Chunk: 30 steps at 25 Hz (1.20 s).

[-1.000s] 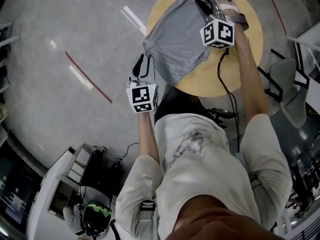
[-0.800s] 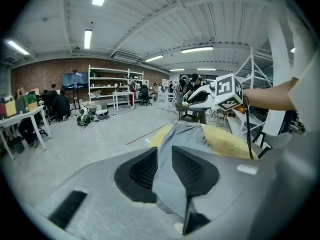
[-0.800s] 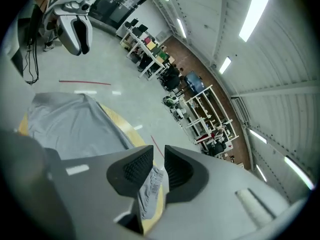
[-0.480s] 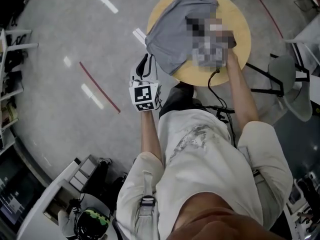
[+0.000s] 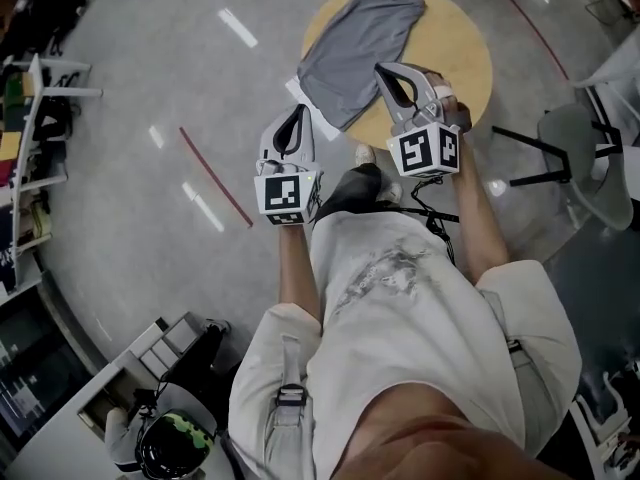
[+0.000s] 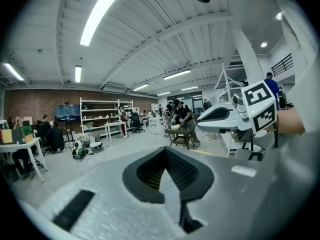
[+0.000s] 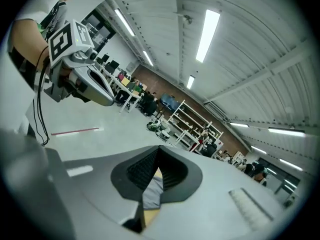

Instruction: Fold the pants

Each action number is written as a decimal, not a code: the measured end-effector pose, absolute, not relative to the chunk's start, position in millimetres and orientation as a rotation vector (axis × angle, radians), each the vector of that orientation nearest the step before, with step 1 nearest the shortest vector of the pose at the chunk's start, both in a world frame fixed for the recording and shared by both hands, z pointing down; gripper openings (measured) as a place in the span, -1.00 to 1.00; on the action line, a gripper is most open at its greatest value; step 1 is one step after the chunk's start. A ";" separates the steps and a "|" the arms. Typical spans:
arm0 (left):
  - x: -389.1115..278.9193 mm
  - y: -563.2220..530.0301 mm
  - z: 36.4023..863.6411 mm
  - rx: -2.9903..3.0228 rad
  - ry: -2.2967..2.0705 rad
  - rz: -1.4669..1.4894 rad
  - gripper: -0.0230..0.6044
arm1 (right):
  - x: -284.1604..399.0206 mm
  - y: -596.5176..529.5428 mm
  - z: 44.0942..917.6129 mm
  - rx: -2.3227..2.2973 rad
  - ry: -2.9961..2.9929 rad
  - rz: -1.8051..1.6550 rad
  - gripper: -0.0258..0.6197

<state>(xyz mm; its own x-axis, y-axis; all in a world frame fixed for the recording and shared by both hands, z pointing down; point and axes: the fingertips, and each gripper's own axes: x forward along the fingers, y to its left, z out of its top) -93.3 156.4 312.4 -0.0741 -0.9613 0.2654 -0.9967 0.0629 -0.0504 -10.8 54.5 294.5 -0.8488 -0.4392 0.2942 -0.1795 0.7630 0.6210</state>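
**Mia:** Where are the pants (image 5: pixel 360 43)?

**Ben:** On the round table (image 5: pixel 470 58), up at 12 o'clock from the person. They lie flat in a long gray strip on the table's 10 o'clock side.

**Mia:** Is a gripper holding them?

**Ben:** No. The left gripper (image 5: pixel 298 118) has its jaws pressed together with nothing in them. Its own view shows the same thing (image 6: pixel 166 156). The right gripper (image 5: pixel 392 80) is pressed together too, and it is also empty (image 7: pixel 157 154). Both are up in the air and do not touch the pants.

**Mia:** What could go wrong?

**Ben:** Look at the pants at the table's 8 o'clock edge. The cloth seems to stick out past the rim there. I think a small bump or tug could make the pants slide off onto the floor (image 5: pixel 150 88).

**Mia:** What would bump them?

**Ben:** The right gripper is over the table at about 6 o'clock, near the pants. If it dips or swings toward 10 o'clock it could push the cloth and mess up the fold. And shut jaws cannot pick anything up. They have to spread first, or they will only shove the cloth.

**Mia:** Any boxes or baskets?

**Ben:** None on the table. Only the pants are on it. There is a shelf (image 5: pixel 40 118) far off at 9 o'clock with small things on it, too small for me to tell what they are.
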 end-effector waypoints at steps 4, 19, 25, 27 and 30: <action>-82.9 169.6 293.7 2.076 -2.156 0.320 -0.90 | 5.7 84.4 285.4 0.509 -2.557 -0.766 -0.90; -137.2 220.8 280.4 2.344 -1.927 0.272 -0.90 | -27.7 172.0 284.5 0.817 -2.470 -0.504 -0.90; -198.3 244.6 287.8 2.436 -1.820 0.238 -0.90 | -77.9 208.4 293.7 0.913 -2.374 -0.504 -0.90; -214.1 251.4 290.8 2.457 -1.786 0.220 -0.90 | -89.3 217.2 298.0 0.937 -2.322 -0.516 -0.90; -232.6 256.4 293.6 2.481 -1.738 0.193 -0.90 | -103.0 225.0 296.0 0.973 -2.276 -0.515 -0.90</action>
<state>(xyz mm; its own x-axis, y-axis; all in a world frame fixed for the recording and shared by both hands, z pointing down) -232.6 256.4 293.6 0.3380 -0.9267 0.1643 -0.9402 -0.3404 0.0143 -103.0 225.0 296.0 -0.5484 -0.7470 0.3757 -0.5126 0.6554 0.5547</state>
